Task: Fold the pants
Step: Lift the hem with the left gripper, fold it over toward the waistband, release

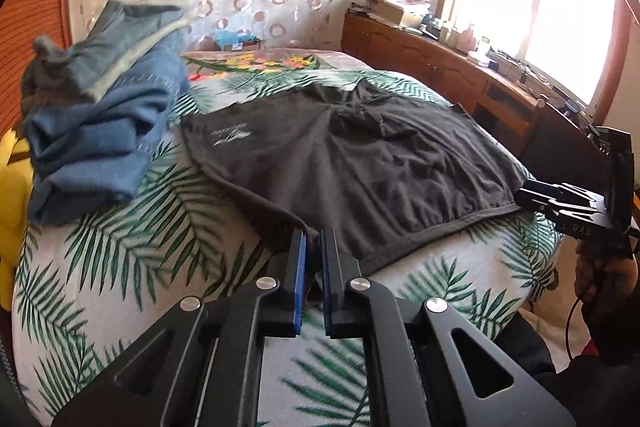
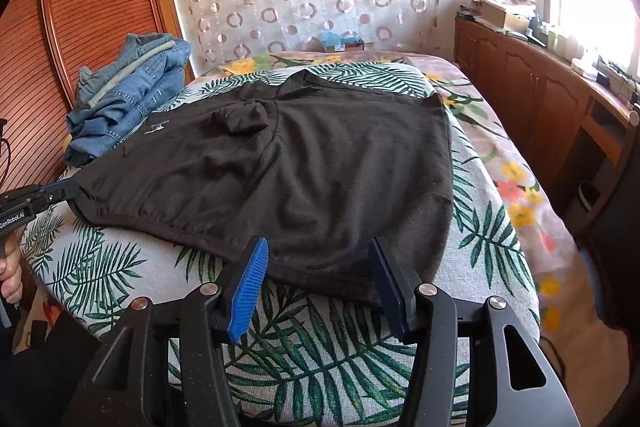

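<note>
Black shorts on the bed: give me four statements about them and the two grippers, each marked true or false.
1. The left gripper is closed on a corner of the black shorts. True.
2. The right gripper is clamped shut. False: its jaws stand wide apart at the waistband edge.
3. A pile of blue jeans lies beside the shorts. True.
4. The shorts are folded in half. False: they lie spread flat on the leaf-print sheet.
</note>
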Motion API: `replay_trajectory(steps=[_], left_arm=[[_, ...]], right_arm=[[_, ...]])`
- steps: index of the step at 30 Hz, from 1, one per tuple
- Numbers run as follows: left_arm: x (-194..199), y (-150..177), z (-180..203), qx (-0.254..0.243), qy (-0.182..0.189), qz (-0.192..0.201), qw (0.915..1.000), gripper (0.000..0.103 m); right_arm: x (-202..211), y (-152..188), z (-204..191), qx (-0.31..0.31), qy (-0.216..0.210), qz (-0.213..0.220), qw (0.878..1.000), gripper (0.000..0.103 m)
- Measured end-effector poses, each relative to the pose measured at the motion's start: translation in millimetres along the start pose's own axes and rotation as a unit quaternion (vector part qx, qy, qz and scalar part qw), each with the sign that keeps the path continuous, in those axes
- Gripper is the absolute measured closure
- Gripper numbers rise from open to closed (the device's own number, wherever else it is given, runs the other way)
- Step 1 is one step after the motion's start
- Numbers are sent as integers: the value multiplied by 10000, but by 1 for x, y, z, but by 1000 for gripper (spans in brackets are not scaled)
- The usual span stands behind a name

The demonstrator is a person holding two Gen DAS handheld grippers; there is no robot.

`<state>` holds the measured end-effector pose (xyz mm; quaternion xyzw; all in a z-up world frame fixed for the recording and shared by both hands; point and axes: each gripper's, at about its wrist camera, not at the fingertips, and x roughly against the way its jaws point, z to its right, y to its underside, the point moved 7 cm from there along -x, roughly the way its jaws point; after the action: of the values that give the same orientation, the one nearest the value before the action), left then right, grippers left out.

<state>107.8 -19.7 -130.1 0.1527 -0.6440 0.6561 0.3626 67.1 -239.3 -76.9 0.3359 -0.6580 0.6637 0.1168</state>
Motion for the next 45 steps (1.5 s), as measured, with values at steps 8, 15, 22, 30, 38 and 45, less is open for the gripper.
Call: replay_trajectory(steps=[8,15,22,30,38,45], left_arm=[[-10,-26,36,-385,240,38,9990,97],[-16,-48,81,-843,509,84,9951,97],[-16,-70,126,-1173,832,206,9894,97],[-15,-89,168,-1464,1088,289,9828,97],[-23,-91,178,-1459,1122,211,9827,96],[-24,-87,164,-1247,913,143,9879,78]], right_arm=[[4,3,13,-168,56,57,9998,47],[11,6,26,-324,129,132,9993,46],[18,9,35,-427,196,209,9987,46],[23,10,36,-486,255,290,9981,46],[26,13,41,-511,269,307,9979,46],[26,13,42,-508,246,304,9979,46]])
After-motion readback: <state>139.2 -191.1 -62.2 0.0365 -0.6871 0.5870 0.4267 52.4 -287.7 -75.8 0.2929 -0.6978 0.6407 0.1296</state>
